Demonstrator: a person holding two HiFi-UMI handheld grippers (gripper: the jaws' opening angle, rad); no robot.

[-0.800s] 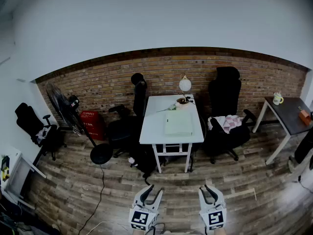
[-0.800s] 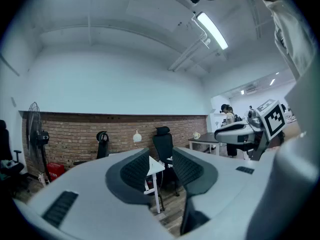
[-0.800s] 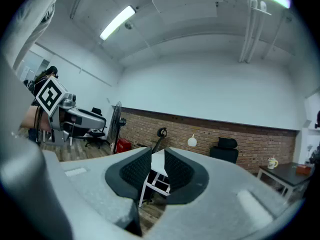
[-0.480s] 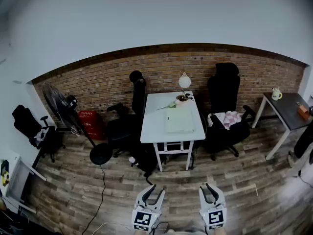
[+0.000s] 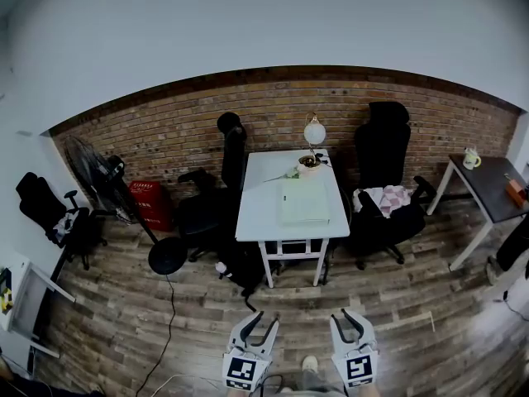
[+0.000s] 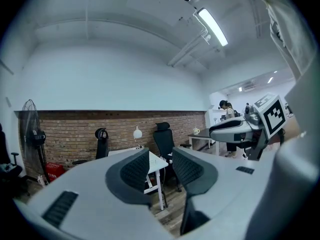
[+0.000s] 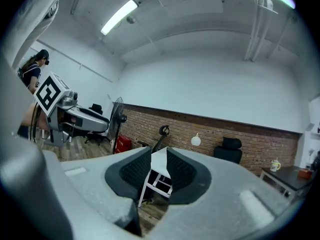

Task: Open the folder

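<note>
A pale green folder (image 5: pixel 303 203) lies flat and closed on the white table (image 5: pixel 256 213) against the brick wall, far ahead of me across the wooden floor. My left gripper (image 5: pixel 259 322) and right gripper (image 5: pixel 350 318) hover side by side at the bottom of the head view, well short of the table. Both stand open with nothing between the jaws. In the left gripper view the table (image 6: pixel 156 162) shows through the gap of the left gripper (image 6: pixel 161 166); in the right gripper view the table (image 7: pixel 158 160) shows between the pads of the right gripper (image 7: pixel 159 170).
Black office chairs (image 5: pixel 382 190) flank the table. A globe lamp (image 5: pixel 313 131) and a bowl (image 5: pixel 308 164) stand at its far end. A floor fan (image 5: pixel 107 190) and red canister (image 5: pixel 152 206) are left; a dark side table (image 5: pixel 489 190) with a mug is right. A person (image 6: pixel 227 115) stands farther off.
The view has shifted slightly toward the table, and a shoe tip now shows between the grippers. Both grippers keep their places and stay open.
</note>
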